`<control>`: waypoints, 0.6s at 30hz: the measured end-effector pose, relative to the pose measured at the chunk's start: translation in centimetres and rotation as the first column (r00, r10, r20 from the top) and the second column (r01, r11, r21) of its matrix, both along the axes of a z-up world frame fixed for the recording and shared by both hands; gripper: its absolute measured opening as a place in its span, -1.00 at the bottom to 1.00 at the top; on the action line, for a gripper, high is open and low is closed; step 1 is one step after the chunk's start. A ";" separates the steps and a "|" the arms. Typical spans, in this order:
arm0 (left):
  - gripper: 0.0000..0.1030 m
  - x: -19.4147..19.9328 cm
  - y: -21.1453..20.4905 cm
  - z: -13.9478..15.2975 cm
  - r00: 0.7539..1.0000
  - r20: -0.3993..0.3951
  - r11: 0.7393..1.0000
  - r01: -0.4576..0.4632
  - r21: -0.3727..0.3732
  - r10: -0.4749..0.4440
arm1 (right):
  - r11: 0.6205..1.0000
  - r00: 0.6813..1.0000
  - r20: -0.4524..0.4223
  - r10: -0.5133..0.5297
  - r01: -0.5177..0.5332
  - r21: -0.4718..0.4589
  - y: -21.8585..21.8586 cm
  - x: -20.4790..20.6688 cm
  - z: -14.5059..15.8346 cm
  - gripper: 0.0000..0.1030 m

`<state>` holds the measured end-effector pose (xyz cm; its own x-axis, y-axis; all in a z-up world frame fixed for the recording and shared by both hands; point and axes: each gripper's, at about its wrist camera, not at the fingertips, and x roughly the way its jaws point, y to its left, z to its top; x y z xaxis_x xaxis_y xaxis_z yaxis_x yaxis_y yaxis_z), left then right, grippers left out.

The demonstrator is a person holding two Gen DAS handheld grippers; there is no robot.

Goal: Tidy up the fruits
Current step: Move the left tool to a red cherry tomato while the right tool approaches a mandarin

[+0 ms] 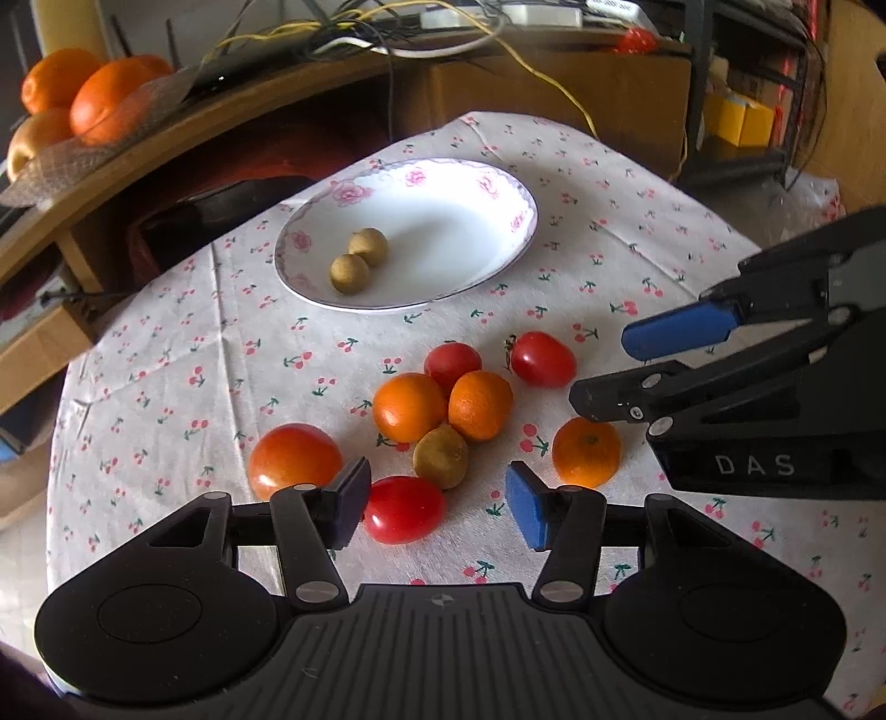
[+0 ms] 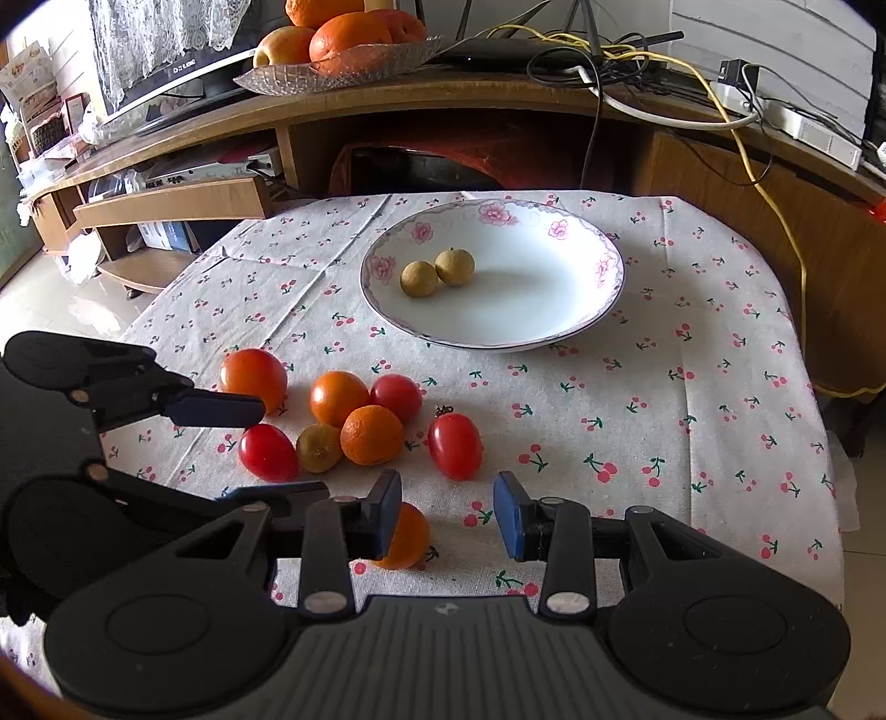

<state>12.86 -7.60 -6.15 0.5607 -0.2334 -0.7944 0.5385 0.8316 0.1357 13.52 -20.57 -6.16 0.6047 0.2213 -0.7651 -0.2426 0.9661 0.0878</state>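
Observation:
A white floral plate [image 1: 498, 188] [image 2: 554, 327] holds two small brown-green fruits [image 1: 359, 259] [image 2: 437, 271]. Nearer on the cloth lies a cluster of small oranges [image 1: 410, 407] [image 2: 371, 435], red tomatoes [image 1: 404, 509] [image 2: 454, 446] and one brown-green fruit [image 1: 441, 456] [image 2: 318, 447]. My left gripper [image 1: 437, 507] is open just above the cloth, a red tomato and the brown-green fruit lying between its pads. My right gripper [image 2: 447, 515] is open and empty, with a lone orange [image 2: 407, 537] [image 1: 586, 451] under its left pad [image 2: 387, 512].
The cherry-print tablecloth [image 1: 166, 387] [image 2: 692, 387] covers a small table. Behind stands a wooden TV stand with cables and a glass dish of large oranges [image 1: 83, 99] [image 2: 343, 39]. The table edges drop away on both sides.

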 end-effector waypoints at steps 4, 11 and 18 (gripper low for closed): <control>0.22 0.1 -0.1 -0.2 1.000 0.005 1.000 0.002 0.009 -0.002 | 1.000 1.000 -0.014 -0.005 0.005 -0.006 -0.2 0.2 -0.3 -0.25; 0.22 0.4 -0.2 -0.4 1.000 0.011 1.000 0.003 0.030 -0.004 | 1.000 1.000 -0.027 0.005 -0.005 -0.007 0.0 0.2 -0.5 -0.25; 0.22 0.5 -0.1 -0.4 1.000 0.011 0.999 0.004 0.034 -0.004 | 1.000 0.999 -0.030 0.011 -0.011 -0.009 0.1 0.4 -0.6 -0.25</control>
<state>13.31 -7.74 -6.56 0.5683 -0.2087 -0.7959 0.5403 0.8242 0.1697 13.87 -20.48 -6.73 0.5788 0.2213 -0.7848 -0.2509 0.9641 0.0868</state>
